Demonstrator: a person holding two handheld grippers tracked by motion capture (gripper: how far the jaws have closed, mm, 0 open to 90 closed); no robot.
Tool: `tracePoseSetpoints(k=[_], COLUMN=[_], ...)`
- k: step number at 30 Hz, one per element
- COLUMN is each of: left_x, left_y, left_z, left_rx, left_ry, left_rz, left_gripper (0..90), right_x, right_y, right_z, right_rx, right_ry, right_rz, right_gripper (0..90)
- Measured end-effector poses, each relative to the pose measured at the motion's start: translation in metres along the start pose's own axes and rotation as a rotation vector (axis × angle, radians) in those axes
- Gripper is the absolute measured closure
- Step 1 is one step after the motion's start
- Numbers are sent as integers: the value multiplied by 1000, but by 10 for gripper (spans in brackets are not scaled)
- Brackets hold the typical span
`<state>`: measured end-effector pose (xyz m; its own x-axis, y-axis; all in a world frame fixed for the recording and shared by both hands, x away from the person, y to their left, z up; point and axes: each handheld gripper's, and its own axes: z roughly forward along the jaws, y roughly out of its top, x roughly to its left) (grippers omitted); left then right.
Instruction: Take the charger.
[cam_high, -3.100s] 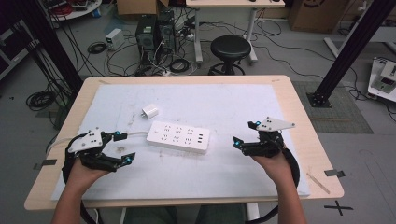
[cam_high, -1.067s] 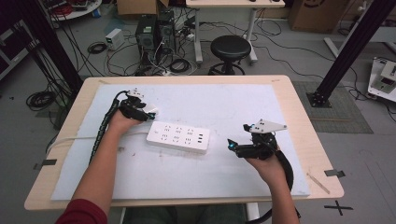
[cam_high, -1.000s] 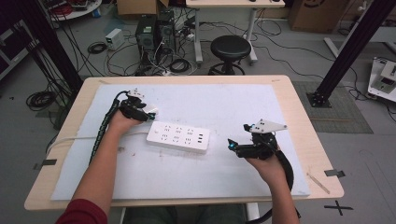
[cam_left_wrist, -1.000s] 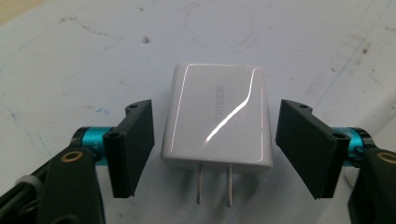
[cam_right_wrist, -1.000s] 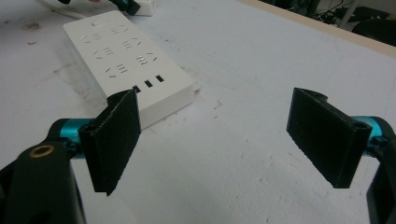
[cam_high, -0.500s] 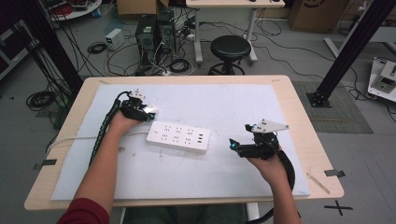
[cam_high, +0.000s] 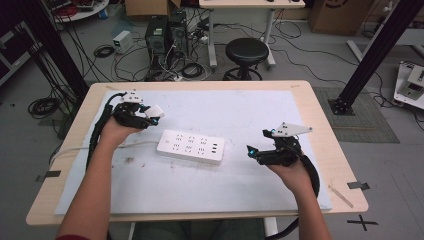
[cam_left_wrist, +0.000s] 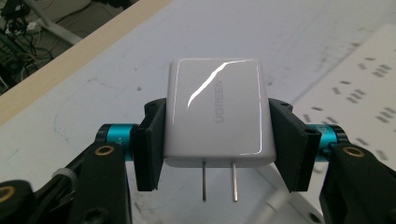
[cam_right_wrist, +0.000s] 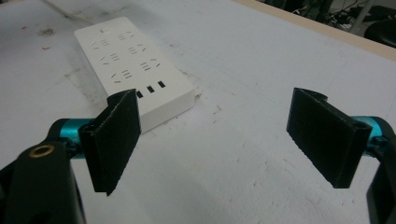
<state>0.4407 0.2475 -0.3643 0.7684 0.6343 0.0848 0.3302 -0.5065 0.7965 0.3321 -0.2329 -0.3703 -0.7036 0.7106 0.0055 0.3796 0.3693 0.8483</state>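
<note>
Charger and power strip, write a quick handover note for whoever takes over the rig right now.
Left gripper: shut on the white charger, held off the table, two prongs exposed.
Right gripper: open, holding nothing, right of the power strip.
Strip lies flat mid-table on the white mat, sockets up, its cable running off left.
Done: charger picked up.
Left, likely: plug the charger into a strip socket; the right gripper could steady the strip.

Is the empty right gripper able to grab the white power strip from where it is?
Probably yes. The right gripper has its jaws open and holds nothing, and bare table lies between it and the power strip. The left gripper, holding the charger, stays off to the other side.
</note>
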Motion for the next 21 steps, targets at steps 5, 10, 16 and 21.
tracePoseSetpoints(k=[5,10,16,21], left_x=[-22,-45,-67,-82], left_y=[-5,-10,-11,-7], left_z=[-21,-34,-49,-59], left_rx=[-22,-43,-94,-109], left_ry=[-18,-57,-103,-128], left_rz=[37,70,103,149], left_gripper=[424,424,424,424], right_x=[0,3,3,4], right_y=[2,2,-1,-1], right_z=[-2,-5,-8,-8], right_rx=[4,0,-2,2], right_ry=[24,40,42,46], right_rz=[-7,-14,-11,-10], right_gripper=[179,179,179,179])
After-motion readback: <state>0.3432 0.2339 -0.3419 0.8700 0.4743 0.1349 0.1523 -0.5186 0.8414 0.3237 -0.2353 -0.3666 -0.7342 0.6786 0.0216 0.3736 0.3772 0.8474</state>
